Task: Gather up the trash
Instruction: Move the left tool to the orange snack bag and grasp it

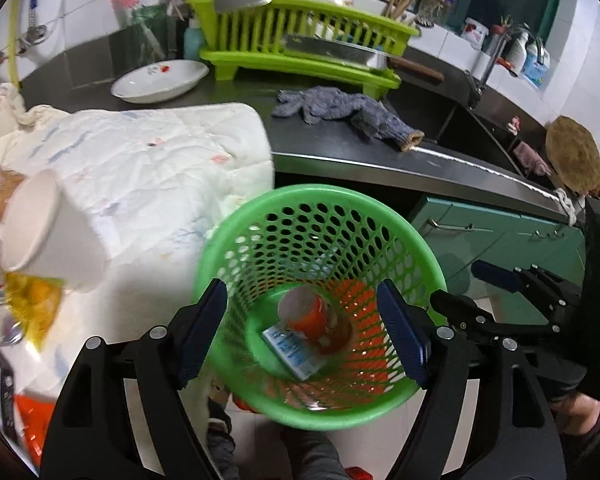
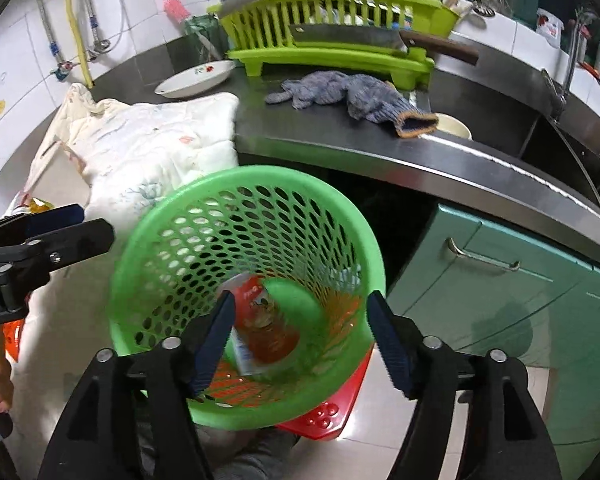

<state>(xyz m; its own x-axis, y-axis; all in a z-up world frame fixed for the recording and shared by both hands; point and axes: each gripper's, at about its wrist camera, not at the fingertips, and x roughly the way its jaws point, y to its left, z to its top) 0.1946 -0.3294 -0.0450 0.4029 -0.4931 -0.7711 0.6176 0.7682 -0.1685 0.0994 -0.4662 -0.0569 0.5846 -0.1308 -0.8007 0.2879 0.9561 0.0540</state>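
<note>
A green perforated basket (image 1: pixel 320 216) stands on the floor below the counter edge; it also shows in the right wrist view (image 2: pixel 244 184). Inside lie an orange paper cup (image 1: pixel 314 314) and a small blue-white carton (image 1: pixel 292 350); the right wrist view shows the cup (image 2: pixel 266 328) too. My left gripper (image 1: pixel 300 334) is open and empty above the basket's mouth. My right gripper (image 2: pixel 300 340) is open and empty over the basket. A white paper cup (image 1: pixel 48 228) lies tipped at the left on a white quilted cloth (image 1: pixel 156 160), with yellow wrapper (image 1: pixel 32 300) beneath it.
On the dark counter (image 1: pixel 340 140) are a grey glove (image 1: pixel 340 108), a white plate (image 1: pixel 160 80) and a lime dish rack (image 1: pixel 300 40) with a cleaver. A sink (image 2: pixel 520 128) is at the right, green cabinets (image 2: pixel 500 288) below. A red object (image 2: pixel 324 412) lies under the basket.
</note>
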